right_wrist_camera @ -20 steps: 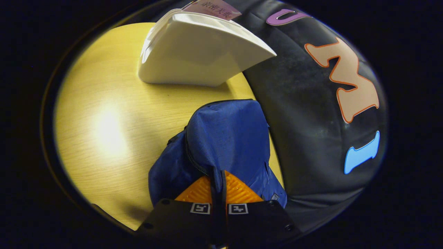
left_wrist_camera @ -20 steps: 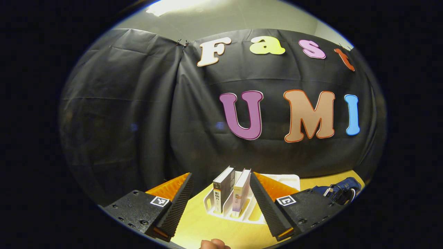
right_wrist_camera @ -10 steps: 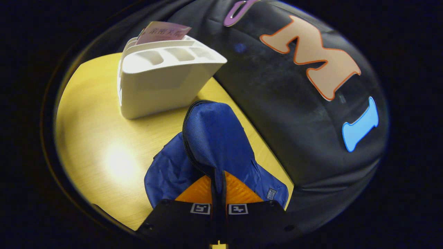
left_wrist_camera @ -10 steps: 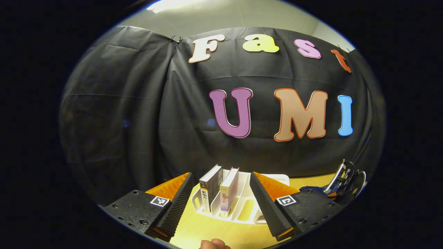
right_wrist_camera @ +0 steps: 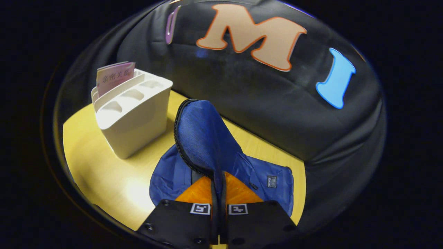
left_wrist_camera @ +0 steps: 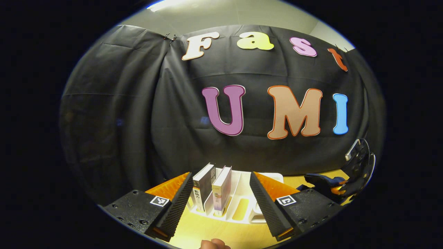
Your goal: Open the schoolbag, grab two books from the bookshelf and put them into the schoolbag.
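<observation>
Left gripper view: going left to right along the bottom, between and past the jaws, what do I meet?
Dark-spined book → pale-spined book → empty slots of the white bookshelf → blue schoolbag → right gripper lifting its flap.

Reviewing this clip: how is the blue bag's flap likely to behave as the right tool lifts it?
Probably floppy: the flap arches up from the right tool, which pinches a thin fold, while the rest of the bag lies slumped on the table. Likely light, so the whole bag may drag rather than stay put.
</observation>
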The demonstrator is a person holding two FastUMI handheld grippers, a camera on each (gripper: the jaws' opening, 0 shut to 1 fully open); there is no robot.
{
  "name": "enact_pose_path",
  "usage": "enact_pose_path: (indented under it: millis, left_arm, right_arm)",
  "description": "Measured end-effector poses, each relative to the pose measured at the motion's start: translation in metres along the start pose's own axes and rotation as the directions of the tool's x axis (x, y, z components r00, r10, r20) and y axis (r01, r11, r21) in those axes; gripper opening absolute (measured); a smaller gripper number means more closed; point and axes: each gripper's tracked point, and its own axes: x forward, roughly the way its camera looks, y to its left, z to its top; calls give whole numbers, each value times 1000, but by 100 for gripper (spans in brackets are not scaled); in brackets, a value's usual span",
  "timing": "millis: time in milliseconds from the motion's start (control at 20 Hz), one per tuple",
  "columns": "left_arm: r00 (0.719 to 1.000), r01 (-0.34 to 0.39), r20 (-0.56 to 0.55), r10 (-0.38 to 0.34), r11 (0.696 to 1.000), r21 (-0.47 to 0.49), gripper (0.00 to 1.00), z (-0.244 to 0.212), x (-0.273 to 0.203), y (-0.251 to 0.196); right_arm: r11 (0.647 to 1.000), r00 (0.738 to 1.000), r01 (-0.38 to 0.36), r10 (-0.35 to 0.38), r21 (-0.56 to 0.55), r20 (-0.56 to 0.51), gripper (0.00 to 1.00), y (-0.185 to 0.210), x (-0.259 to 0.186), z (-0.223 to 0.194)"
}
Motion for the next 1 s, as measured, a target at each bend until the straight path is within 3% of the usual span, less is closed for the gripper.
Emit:
enact_pose_path:
  millis: [50,200,350,450,500,650,700,800,850,900,950,1000]
  left_arm:
    - [1000,3,-4,-3,1000,2,96,-1,1,-1]
    - [1000,15,-16,-15,1000,13,96,-8,6,-4]
    - [999,27,-38,-25,999,43,94,-14,13,-4]
    - [997,54,-61,-50,997,62,94,-19,24,-9]
    - [993,66,-107,-57,994,85,99,-28,29,-10]
    - [966,115,-245,-85,987,110,96,-58,47,-11]
    - [953,137,-285,-103,985,102,96,-65,51,-12]
    - [924,165,-362,-120,982,97,95,-80,66,-9]
    - [911,170,-395,-121,981,93,95,-86,73,-5]
    - [896,179,-426,-121,979,99,95,-91,81,-2]
    - [881,193,-456,-126,976,103,95,-96,89,0]
    - [862,208,-490,-130,972,108,96,-102,95,1]
  right_arm:
    - [999,1000,1,-1,42,2,1,-4,0,0]
    - [986,1000,9,-9,169,-4,10,-13,-4,-4]
    - [943,1000,7,-3,333,-12,0,-14,-7,-7]
    - [906,1000,10,-8,422,-7,5,-21,-9,-9]
    - [888,1000,13,-11,459,-6,5,-24,-9,-9]
    - [827,1000,12,-15,562,1,5,-30,-11,-12]
    - [807,1000,11,-17,590,4,0,-31,-13,-10]
    - [777,1000,9,-20,629,9,5,-32,-15,-10]
    - [769,1000,9,-19,639,9,0,-32,-15,-10]
    - [770,1000,10,-20,638,10,5,-34,-15,-12]
    - [769,1000,12,-24,639,10,1,-37,-16,-12]
    - [770,1000,14,-27,638,10,5,-38,-16,-12]
